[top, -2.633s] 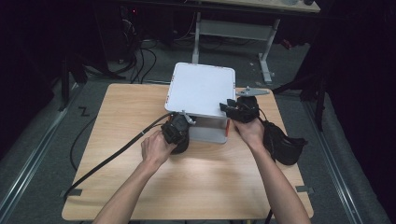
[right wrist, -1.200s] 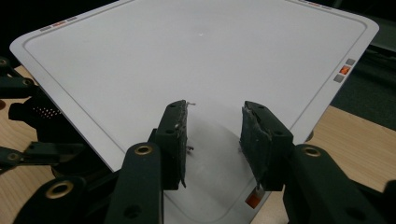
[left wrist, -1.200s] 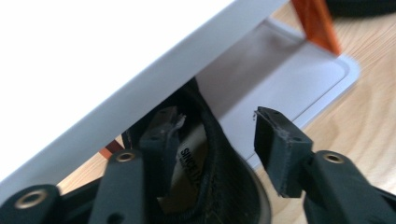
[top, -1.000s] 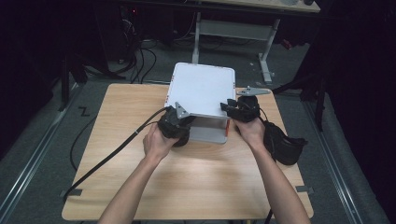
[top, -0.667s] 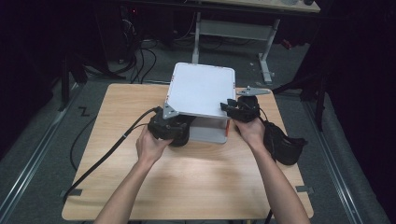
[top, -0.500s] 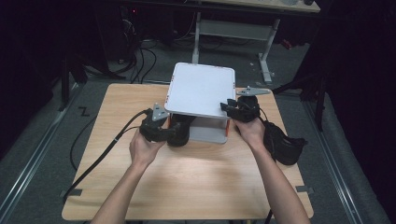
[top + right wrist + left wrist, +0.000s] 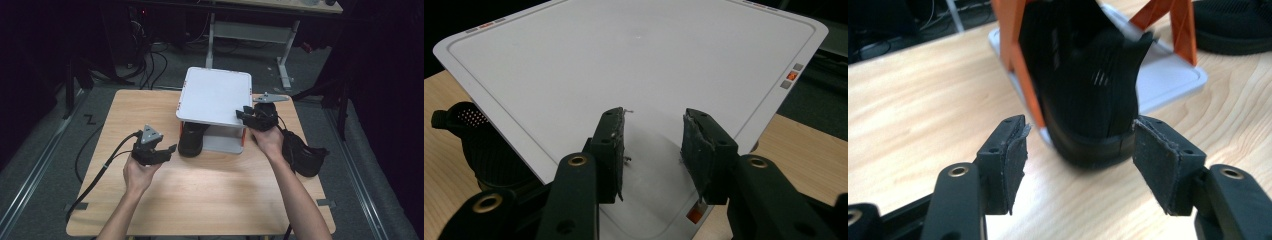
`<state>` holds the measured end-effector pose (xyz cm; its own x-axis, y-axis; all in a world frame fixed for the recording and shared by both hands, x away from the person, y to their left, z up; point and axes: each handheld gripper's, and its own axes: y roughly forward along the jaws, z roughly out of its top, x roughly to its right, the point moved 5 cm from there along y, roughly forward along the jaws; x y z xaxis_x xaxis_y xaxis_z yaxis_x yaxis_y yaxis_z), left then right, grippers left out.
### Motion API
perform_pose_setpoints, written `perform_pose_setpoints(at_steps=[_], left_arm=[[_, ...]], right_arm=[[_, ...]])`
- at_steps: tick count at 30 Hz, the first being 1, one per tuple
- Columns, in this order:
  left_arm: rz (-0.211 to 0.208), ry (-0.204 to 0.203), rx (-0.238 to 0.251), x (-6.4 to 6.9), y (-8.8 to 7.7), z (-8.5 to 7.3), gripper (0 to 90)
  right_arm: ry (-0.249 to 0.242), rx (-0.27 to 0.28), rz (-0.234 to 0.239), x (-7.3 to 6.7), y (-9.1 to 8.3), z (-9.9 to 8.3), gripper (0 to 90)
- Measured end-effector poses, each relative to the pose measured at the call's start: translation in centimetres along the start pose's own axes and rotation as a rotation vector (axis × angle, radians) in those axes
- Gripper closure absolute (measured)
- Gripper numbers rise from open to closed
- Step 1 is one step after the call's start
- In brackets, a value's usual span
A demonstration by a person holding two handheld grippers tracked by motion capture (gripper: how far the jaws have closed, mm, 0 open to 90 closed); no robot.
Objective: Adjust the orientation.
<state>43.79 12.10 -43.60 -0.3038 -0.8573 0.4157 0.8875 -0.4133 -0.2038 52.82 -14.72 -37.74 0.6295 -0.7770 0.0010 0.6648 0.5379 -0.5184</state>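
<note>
A black shoe (image 7: 192, 140) sits under the white rack (image 7: 215, 95), mid-counter. It looks soft and light; grip the firm heel. Left claw (image 7: 162, 151) released beside it; right claw (image 7: 246, 113) released over the rack's top.

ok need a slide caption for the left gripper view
Open left gripper facing the heel of a black shoe on the white rack's lower shelf, between orange posts, on a wooden table.

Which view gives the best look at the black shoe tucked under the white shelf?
The left gripper view: the black shoe sits large between the open left tongs, though slightly blurred. The high view shows its end poking from under the white shelf; the right gripper view shows a dark mesh piece, possibly it.
</note>
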Motion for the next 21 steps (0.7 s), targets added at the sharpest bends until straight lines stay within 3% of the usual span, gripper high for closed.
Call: perform_pose_setpoints(at_steps=[9, 15, 21], left_arm=[[0.082, -0.045, -0.015, -2.9, -1.1, -2.5, 36.9], [0.133, -0.022, -0.037, -4.2, -1.3, -4.6, 36.6], [0.185, -0.093, -0.004, -5.8, -1.1, -5.5, 36.2]], right_arm=[[0.001, 0.01, 0.002, 0.0, 0.0, -0.1, 61.1], [0.0, 0.009, -0.002, 0.0, 0.0, -0.1, 61.1], [0.001, 0.008, -0.003, 0.0, 0.0, -0.1, 61.0]])
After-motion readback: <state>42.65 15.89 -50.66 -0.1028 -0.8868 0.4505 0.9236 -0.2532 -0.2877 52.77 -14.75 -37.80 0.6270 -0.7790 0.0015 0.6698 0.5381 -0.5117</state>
